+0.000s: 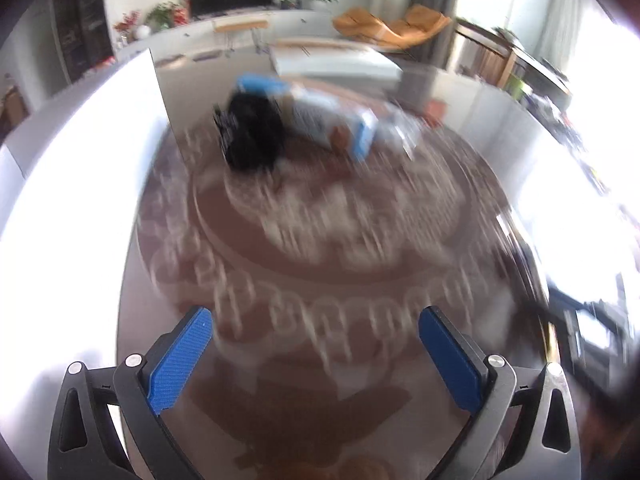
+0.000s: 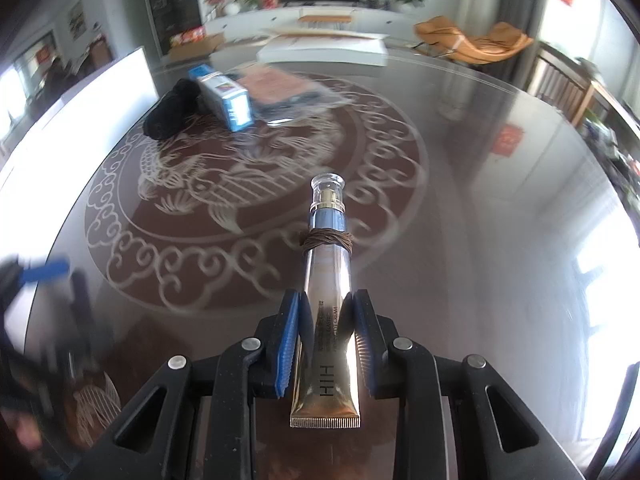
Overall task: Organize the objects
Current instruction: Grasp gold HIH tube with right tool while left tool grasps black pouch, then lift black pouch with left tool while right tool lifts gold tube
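Right gripper (image 2: 326,312) clamps the cream tube (image 2: 326,280) (left gripper (image 1: 316,336) gapes, empty).

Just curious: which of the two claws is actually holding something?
The right claw: it pinches a gold cream tube. The left claw is open, empty.
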Demonstrator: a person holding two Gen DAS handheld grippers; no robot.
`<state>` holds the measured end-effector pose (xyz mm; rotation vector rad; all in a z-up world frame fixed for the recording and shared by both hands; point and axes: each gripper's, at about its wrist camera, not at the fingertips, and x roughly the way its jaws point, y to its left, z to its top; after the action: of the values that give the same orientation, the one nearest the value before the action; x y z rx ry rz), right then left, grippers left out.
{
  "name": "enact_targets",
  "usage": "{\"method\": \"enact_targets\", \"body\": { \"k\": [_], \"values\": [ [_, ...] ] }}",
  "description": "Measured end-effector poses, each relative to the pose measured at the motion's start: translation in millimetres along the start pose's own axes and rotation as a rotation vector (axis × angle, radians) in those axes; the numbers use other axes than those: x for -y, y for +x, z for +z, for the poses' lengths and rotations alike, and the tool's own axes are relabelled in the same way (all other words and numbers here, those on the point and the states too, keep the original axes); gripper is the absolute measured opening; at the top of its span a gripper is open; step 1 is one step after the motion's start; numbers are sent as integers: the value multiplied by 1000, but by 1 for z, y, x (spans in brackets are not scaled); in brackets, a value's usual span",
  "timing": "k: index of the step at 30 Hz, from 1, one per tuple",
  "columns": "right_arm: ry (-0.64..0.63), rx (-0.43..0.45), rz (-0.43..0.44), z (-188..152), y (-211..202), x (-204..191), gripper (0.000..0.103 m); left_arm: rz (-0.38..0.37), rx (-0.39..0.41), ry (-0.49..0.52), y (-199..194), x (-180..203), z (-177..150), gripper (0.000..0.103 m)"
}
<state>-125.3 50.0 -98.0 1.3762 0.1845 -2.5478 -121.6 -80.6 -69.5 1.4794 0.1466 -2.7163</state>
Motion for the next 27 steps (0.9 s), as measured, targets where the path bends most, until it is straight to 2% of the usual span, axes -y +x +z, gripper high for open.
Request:
{"method": "enact_targets", "body": {
  "k": [3,5,8,10,11,12,13,15,18,23,27],
  "values": [
    [24,3,11,-5,-6,3,28,49,4,-119,26,-22,52,103],
    [26,9,19,-5,-8,7,28,40,-13,-200,44,-42,80,103],
    [28,18,29,-6,-10,9,28,23,-87,-222,74,-55,105,103],
    [21,21,23,-9,-13,9,28,24,-86,-192,84,-56,115,101],
    [18,22,20,-9,-13,8,29,36,-72,-172,85,-56,117,93],
    [16,24,16,-9,-14,8,29,50,-61,-155,85,-53,117,73],
    [14,26,14,-9,-13,6,29,65,-45,-137,83,-52,114,52],
    [14,28,10,-8,-11,5,29,48,-23,-132,80,-53,113,35],
    [4,33,-1,-8,-10,4,29,34,2,-109,72,-44,97,35],
    [4,38,-7,-6,-9,3,29,-35,10,-40,36,0,36,35],
    [1,40,-15,-8,-10,4,29,-76,-10,96,10,34,-10,35]
  ]
}}
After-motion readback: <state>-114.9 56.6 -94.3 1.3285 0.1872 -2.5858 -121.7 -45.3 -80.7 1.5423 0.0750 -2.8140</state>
